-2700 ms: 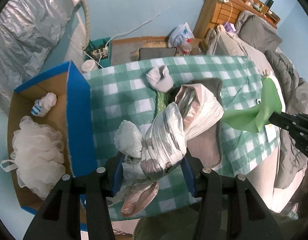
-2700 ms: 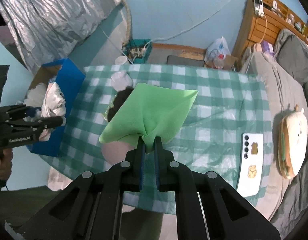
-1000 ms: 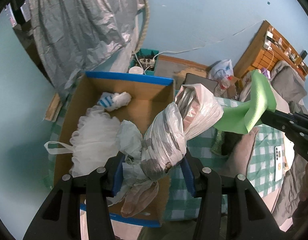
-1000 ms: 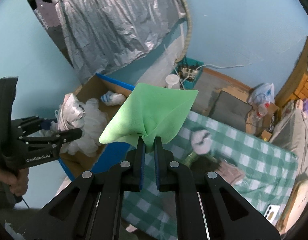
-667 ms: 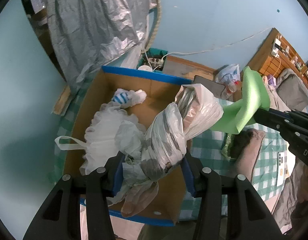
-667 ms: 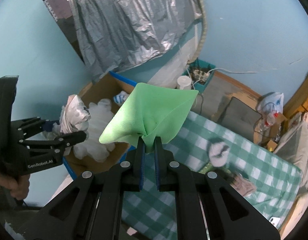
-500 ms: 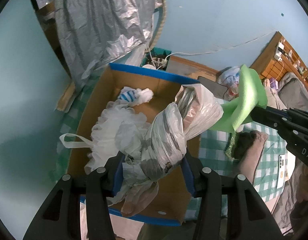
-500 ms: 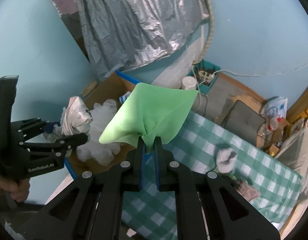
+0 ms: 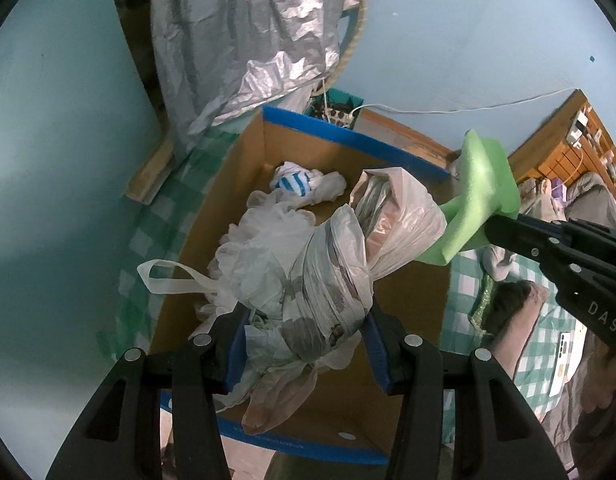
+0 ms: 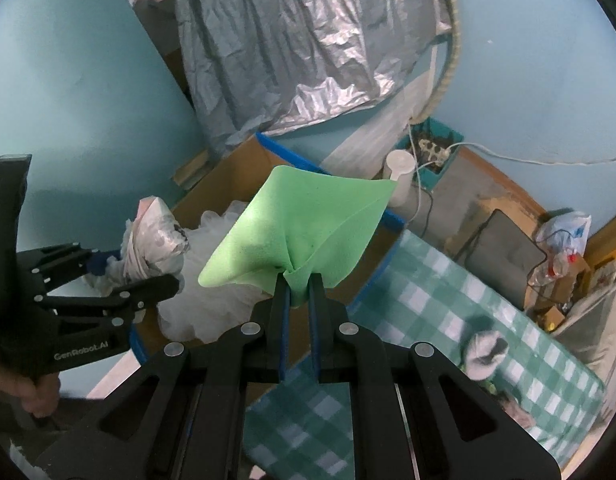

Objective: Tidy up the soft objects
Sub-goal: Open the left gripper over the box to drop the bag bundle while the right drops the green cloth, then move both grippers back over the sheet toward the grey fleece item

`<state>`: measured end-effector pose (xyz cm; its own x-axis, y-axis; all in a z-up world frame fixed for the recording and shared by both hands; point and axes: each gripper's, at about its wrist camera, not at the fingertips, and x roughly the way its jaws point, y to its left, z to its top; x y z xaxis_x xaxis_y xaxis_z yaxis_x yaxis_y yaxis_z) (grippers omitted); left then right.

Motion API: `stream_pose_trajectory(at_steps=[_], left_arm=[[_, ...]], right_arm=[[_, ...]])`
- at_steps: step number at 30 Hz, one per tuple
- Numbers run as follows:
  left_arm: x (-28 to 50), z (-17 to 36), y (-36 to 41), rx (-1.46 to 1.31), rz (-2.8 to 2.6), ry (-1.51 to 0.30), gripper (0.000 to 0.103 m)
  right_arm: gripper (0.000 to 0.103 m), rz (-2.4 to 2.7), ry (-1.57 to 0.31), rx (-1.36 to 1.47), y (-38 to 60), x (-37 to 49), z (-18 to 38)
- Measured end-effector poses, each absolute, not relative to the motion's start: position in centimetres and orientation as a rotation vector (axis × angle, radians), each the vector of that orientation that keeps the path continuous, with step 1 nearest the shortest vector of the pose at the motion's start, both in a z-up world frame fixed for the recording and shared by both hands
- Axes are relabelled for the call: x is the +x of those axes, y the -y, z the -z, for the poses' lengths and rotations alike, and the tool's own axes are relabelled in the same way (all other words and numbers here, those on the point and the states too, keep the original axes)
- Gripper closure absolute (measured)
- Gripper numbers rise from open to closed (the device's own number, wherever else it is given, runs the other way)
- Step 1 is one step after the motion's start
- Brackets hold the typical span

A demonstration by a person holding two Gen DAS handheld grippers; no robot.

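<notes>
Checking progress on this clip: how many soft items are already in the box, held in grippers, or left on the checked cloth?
In the cardboard box: 2 (white mesh puff, blue-striped white bundle)
Held: 2 (plastic bag bundle in left gripper, green cloth in right gripper)
On the checked cloth: at least 1 (white wad); others unclear
Total: at least 5

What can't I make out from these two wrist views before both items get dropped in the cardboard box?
- Box floor, left wrist view: mostly hidden behind the held plastic bag bundle.
- Box interior, right wrist view: largely covered by the green cloth.
- Items left on the checked table: the white bundle is blurred, others are cut off at the edge.
- Phone, left wrist view: too small for detail.
</notes>
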<state>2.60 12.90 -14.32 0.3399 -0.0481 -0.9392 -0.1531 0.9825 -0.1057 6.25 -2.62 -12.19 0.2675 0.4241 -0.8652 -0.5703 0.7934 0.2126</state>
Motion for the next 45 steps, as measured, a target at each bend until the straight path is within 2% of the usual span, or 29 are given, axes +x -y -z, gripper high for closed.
stream_pose_trajectory(at_steps=[6,10,12,14,16,37,45], left_arm=[[2.9,15.6,-13.0,-0.192,-0.064,-1.265,0.051],[2.9,16.1,-12.9,-0.205,-0.057,-1.29,0.035],[2.8,16.0,-12.8,-0.207,-0.049,-1.285,0.029],[2.6,15.9,-12.7,-0.203,-0.038,-1.283,0.025],[2.5,15.8,-12.5,-0.201,-0.029,-1.282,0.025],[1.3,14.7,-10.7,-0.181,-0.004,-1.271,0.025],[1.2,14.3,-8.1,-0.118,0.051,-1.265,0.025]], right_arm=[[0.095,-0.689,-1.157,-0.177,0.8,7.0,13.8],[0.089,-0.673,-1.166,-0.21,-0.1,7.3,14.3],[0.079,-0.654,-1.158,-0.231,-0.3,7.4,14.2],[0.063,-0.651,-1.15,-0.229,-0.4,7.4,14.0],[0.057,-0.649,-1.138,-0.233,-0.4,7.3,13.8],[0.043,-0.568,-1.135,-0.168,3.6,5.6,13.2],[0.042,-0.503,-1.155,-0.116,7.0,4.7,13.5]])
